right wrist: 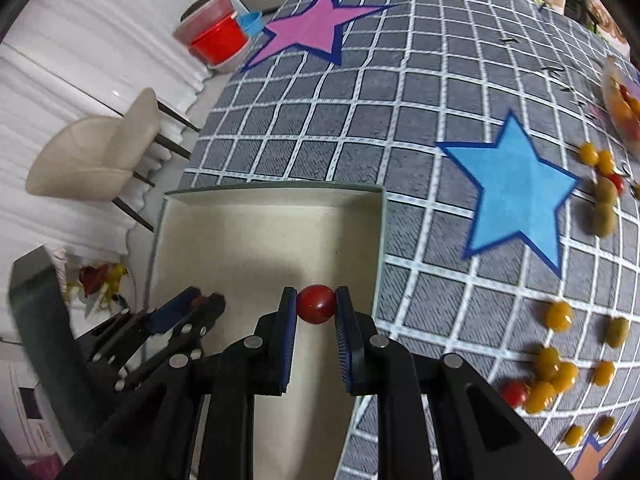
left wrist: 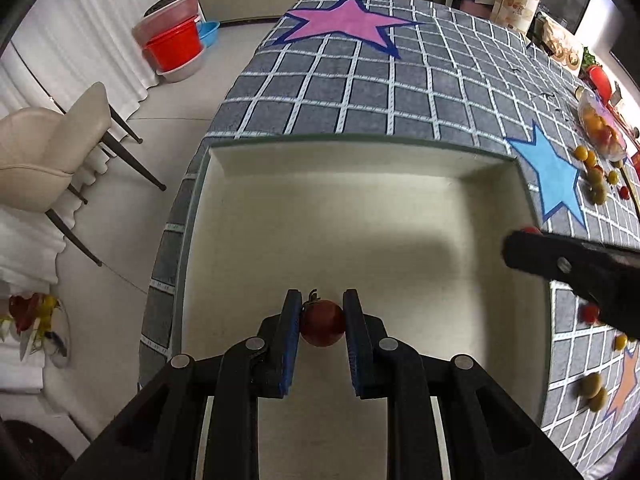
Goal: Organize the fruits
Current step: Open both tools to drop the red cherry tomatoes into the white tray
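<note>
My left gripper [left wrist: 322, 304] is shut on a dark red cherry tomato [left wrist: 322, 323] with a green stem, held over the white square tray [left wrist: 360, 152]. My right gripper [right wrist: 316, 294] is shut on a red cherry tomato [right wrist: 316, 304] above the tray's [right wrist: 272, 196] right part. The right gripper shows at the right in the left wrist view [left wrist: 520, 244]. The left gripper shows at the lower left in the right wrist view [right wrist: 202, 300]. Several yellow, green and red cherry tomatoes [right wrist: 556, 376] lie loose on the checked cloth [right wrist: 360, 120] to the right.
A clear bag of tomatoes [left wrist: 602, 128] lies at the table's far right. More loose tomatoes [left wrist: 596, 184] sit near the blue star [left wrist: 552, 176]. A pink star [left wrist: 344, 24] marks the far end. A beige chair [left wrist: 48, 152] and red basins [left wrist: 174, 46] stand on the floor left.
</note>
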Tool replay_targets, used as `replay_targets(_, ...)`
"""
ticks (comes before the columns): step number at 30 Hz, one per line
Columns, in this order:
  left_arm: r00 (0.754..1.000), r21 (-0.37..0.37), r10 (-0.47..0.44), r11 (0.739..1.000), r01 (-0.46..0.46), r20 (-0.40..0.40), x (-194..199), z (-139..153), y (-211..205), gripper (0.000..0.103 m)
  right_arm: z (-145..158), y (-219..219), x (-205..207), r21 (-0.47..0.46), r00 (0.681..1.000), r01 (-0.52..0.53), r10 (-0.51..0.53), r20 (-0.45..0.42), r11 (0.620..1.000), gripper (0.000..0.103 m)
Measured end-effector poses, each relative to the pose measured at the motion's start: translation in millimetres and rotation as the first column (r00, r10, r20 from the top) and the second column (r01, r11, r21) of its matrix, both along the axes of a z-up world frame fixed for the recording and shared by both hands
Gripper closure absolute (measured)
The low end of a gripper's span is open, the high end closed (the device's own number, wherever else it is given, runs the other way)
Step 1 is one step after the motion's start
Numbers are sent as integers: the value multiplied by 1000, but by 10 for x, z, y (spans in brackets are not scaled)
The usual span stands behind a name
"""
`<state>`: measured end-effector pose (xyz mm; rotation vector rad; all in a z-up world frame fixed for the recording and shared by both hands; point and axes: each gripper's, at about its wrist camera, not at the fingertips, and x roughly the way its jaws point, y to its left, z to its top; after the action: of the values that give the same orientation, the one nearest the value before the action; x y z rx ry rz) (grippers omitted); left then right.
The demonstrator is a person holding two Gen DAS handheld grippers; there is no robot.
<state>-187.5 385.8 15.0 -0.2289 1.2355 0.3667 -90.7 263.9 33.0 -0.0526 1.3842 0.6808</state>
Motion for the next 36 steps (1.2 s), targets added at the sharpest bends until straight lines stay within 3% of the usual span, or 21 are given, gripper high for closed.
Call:
replay_targets(8,999,7,-33,999,33,25,-39,-13,24,80,-292,170,59,-76,999,13,-16,-31,997,83)
replay_targets(14,999,30,-32,999,31,23,-42,-23,53,76,-356,325,24,-98,1000,4,-3,6,995,82)
replay_targets(15,999,44,-33,999,32,21,-41,-22,41,70,-347,327,18,-97,1000,2,-1,6,995,81)
replay_targets(17,999,61,-33,998,31,21,-46,-15,37,24,-336,338,13,-87,1000,0,0,-2,996,78)
replay_targets(22,999,74,-43,996,41,25,-73,-2,27,23,-225,359,52,-30,1000,3,-3,-8,1000,41)
replay_targets(25,998,75,-53,996,51,24,-74,22,23,23,-38,320,89,22,1000,24,-24,6,999,26)
replay_targets(30,996,84,-85,993,82,29,-8,162,-89,23,276,5,97,55,994,81,-85,68,995,24)
replay_targets(36,980,86,-186,980,179,76,260,412,-539,23,365,-866,91,-16,969,229,-227,102,973,24)
